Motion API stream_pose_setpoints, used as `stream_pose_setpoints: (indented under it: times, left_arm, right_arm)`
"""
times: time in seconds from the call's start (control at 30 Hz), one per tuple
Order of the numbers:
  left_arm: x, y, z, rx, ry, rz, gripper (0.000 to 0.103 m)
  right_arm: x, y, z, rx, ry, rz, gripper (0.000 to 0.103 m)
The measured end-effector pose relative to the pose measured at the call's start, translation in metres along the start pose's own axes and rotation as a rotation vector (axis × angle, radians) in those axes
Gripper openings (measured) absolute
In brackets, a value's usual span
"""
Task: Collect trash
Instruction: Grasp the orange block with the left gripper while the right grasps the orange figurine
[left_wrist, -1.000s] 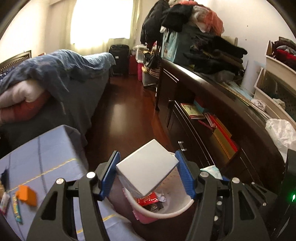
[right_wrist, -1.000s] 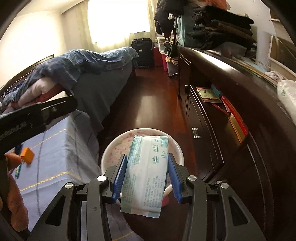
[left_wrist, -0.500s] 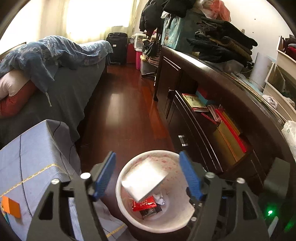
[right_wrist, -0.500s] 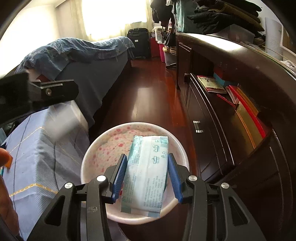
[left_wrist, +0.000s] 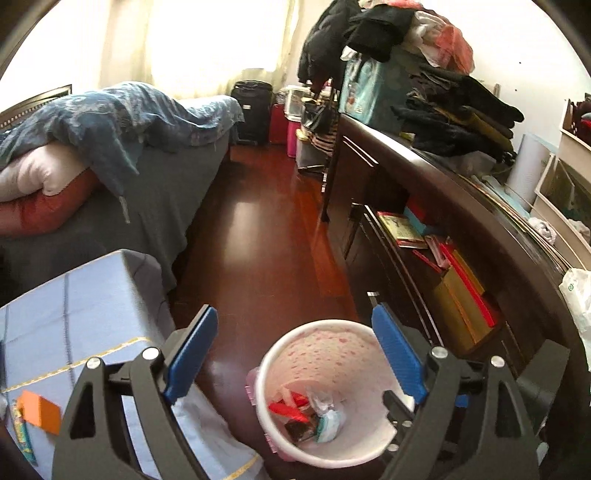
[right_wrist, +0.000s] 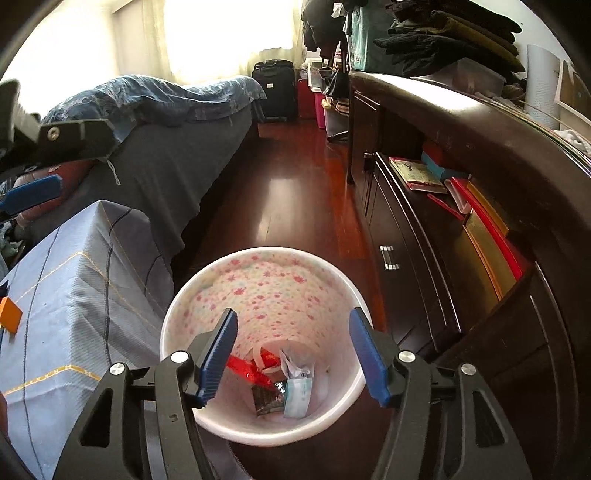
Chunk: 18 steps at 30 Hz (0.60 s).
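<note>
A white box was held by the left gripper (left_wrist: 291, 354) 1 second ago, and a tissue pack was held by the right gripper (right_wrist: 293, 354). Now both have been let go. Both sets of jaws are apart and are opening wider, and nothing is seen between them.

The bin (right_wrist: 266, 254) is seen on the dark floor (right_wrist: 295, 206), right under both grippers, between the blue cloth (left_wrist: 74, 317) and the cabinet (right_wrist: 424, 295). The tissue pack (right_wrist: 297, 397) is now seen at the bottom of the bin, next to a red wrapper (right_wrist: 247, 371) and a dark wrapper (right_wrist: 266, 398). The white box cannot be picked out clearly in the bin from these views.

So 2 pieces of trash are judged to be dropped, and both grippers are free for more. An orange thing (left_wrist: 38, 410) and a thin wrapper (left_wrist: 23, 435) are seen on the blue cloth, well apart from the bin. They may be trash to be picked up next, but that cannot be told for sure.
</note>
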<state>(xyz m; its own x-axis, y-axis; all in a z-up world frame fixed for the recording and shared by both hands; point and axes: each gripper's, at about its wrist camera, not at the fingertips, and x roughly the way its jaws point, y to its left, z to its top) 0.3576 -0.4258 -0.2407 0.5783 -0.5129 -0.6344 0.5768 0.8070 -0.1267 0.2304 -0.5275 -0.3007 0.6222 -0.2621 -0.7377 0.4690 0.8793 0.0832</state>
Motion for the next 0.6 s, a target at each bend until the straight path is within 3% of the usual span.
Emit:
stream_pose_setpoints:
  times: [0.3, 0.6]
  left_arm:
    - [-0.051, 0.054, -0.015, -0.038, -0.031, 0.151, 0.093]
    - [-0.079, 0.148, -0.052, -0.189, 0.03, 0.359, 0.096]
  right_arm:
    - [-0.043, 0.045, -0.005, -0.04, -0.007, 0.085, 0.087]
    - [-0.078, 0.126, -0.021, -0.196, -0.007, 0.215, 0.089]
